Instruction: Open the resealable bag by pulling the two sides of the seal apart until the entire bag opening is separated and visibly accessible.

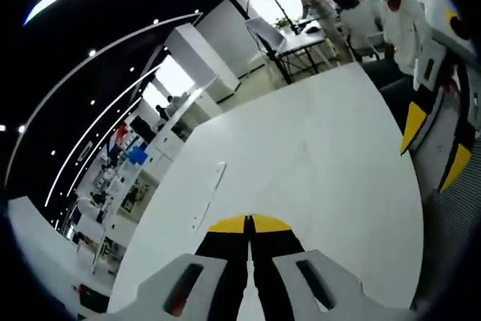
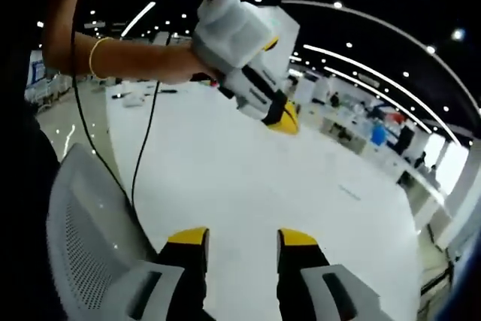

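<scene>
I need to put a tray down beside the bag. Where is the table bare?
The white table is bare from the flat clear bag across to its far edge. It is tighter near the right tool, by the mesh chair.

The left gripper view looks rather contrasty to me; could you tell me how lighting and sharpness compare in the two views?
Left gripper view: the white table is evenly lit, bright windows wash out behind the seated people, the ceiling is dark with curved light strips, and the left tool is sharp. Right gripper view: the table is near glare-white, the left tool slightly soft, straight lines bowed.
</scene>
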`<state>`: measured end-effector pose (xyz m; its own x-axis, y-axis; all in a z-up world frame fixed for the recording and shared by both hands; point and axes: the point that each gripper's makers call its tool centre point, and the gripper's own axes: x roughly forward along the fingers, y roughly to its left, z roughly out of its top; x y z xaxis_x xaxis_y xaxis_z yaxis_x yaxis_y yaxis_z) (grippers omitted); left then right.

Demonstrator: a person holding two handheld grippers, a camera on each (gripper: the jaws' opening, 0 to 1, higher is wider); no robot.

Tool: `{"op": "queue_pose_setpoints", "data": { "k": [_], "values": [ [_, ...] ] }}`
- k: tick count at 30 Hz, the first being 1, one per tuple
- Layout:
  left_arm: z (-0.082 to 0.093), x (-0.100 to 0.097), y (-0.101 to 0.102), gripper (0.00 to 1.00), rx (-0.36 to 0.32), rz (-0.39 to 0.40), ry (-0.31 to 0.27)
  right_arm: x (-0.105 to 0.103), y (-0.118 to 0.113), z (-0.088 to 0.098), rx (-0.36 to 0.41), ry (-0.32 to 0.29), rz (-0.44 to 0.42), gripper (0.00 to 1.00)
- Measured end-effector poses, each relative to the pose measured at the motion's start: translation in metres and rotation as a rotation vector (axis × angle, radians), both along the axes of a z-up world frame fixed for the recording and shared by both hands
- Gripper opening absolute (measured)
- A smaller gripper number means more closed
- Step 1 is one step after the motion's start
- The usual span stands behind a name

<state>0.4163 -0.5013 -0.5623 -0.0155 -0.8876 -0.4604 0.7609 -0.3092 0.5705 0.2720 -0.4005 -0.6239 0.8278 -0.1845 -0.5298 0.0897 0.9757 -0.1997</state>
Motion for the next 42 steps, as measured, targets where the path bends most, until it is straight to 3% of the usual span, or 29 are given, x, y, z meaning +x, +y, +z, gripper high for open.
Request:
{"op": "queue_pose_setpoints", "data": {
  "k": [4, 11, 19, 30, 35, 42],
  "values": [
    [0.009, 0.016, -0.015, 0.0, -0.023, 0.031, 0.0, -0.009, -0.006, -0.006, 0.051, -0.004, -0.056, 0.48],
    [0.015, 0.041, -0.034, 0.0, -0.05, 0.083, -0.011, -0.022, -0.014, -0.013, 0.116, -0.01, -0.127, 0.57],
    [0.026, 0.072, -0.07, 0.0, -0.073, 0.107, -0.054, -0.032, -0.018, -0.019, 0.151, -0.003, -0.17, 0.57],
    [0.044, 0.096, -0.123, 0.0, -0.157, 0.101, -0.196, -0.04, -0.026, -0.022, 0.194, -0.013, -0.226, 0.6],
    [0.029, 0.092, -0.137, 0.0, -0.161, 0.07, -0.232, -0.042, -0.028, -0.023, 0.202, -0.011, -0.239, 0.6],
    [-0.033, 0.081, -0.138, 0.0, -0.048, 0.022, -0.216, -0.045, -0.033, -0.025, 0.218, -0.006, -0.263, 0.6]
  ]
}}
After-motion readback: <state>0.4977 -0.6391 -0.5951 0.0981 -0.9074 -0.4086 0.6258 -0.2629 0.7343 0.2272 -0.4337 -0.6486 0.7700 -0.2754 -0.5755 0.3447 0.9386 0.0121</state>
